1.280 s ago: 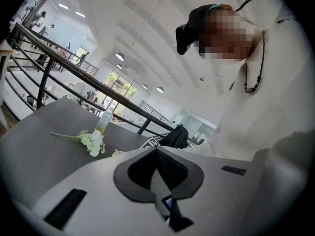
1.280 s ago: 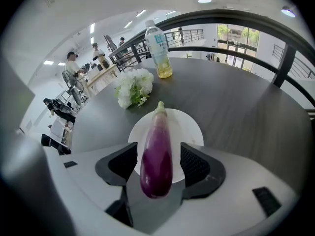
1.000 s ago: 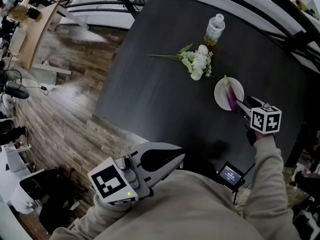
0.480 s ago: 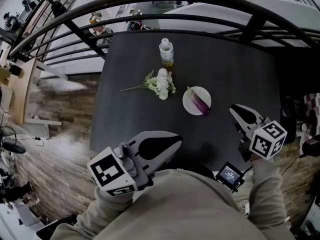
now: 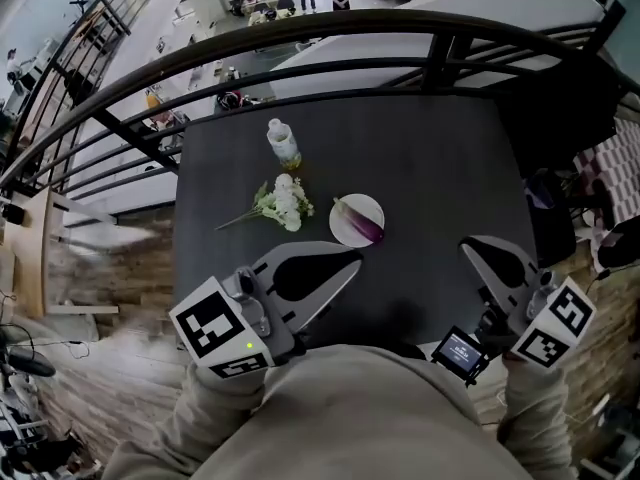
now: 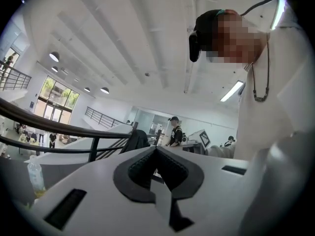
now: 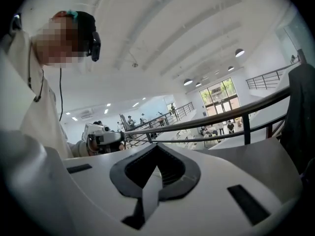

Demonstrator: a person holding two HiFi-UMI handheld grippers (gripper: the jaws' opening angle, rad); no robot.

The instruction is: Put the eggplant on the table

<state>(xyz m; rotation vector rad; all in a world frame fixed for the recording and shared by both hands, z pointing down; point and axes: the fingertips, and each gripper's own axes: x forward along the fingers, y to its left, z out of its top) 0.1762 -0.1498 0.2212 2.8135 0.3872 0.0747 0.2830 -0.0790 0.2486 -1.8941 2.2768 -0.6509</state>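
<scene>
While the eggplant (image 5: 362, 223) rests on its plate (image 5: 343, 231), the left gripper's (image 5: 351, 259) jaws touch.

Eggplant (image 5: 363, 225) on plate (image 5: 341, 230), flowers (image 5: 283, 200) left

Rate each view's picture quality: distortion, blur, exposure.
Head view: heavy fisheye bends the railing into arcs; the wooden floor at left is streaked with blur, while the eggplant and its plate stay sharp on the dark table. Left gripper view: round black vignette, bright windows. Right gripper view: the same vignette, bright windows and ceiling lamps.
</scene>
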